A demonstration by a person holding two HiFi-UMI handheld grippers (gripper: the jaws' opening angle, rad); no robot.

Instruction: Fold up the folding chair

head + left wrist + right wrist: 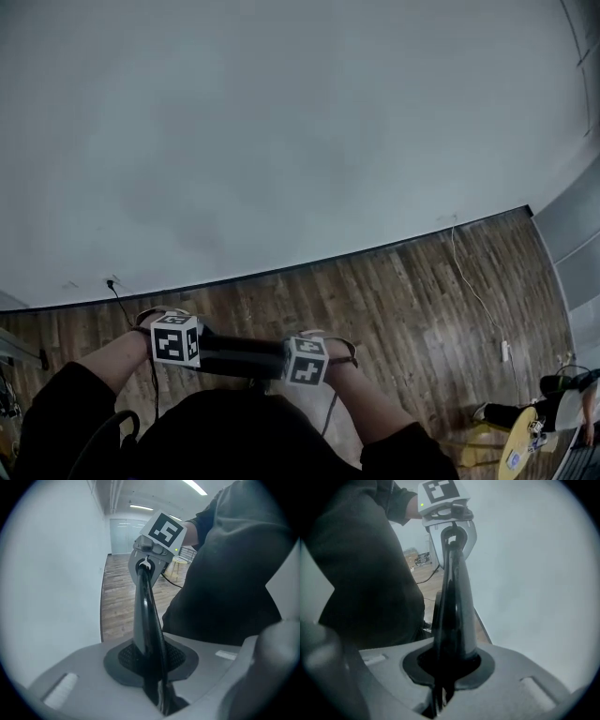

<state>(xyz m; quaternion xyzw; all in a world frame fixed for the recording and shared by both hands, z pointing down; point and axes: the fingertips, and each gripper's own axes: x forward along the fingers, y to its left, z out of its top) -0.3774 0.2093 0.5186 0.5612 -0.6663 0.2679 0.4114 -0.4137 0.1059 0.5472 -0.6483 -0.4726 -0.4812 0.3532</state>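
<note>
The folding chair shows only as a black glossy rail (242, 357) held level in front of the person's dark torso; the rest of the chair is hidden below. My left gripper (178, 342) clamps the rail's left end and my right gripper (307, 362) its right end. In the left gripper view the rail (146, 620) runs out from between my shut jaws (157, 686) to the right gripper (154, 550) at its far end. In the right gripper view the same rail (452, 602) leaves my shut jaws (440, 686) and reaches the left gripper (450, 522).
A white wall (281, 131) fills the space ahead, above a black baseboard and wooden floor (403, 300). A wall socket with a dark cable (111, 283) is at left. A white cable (478, 300) trails over the floor at right. A yellow stool (517, 450) and a person's legs (525, 412) are at bottom right.
</note>
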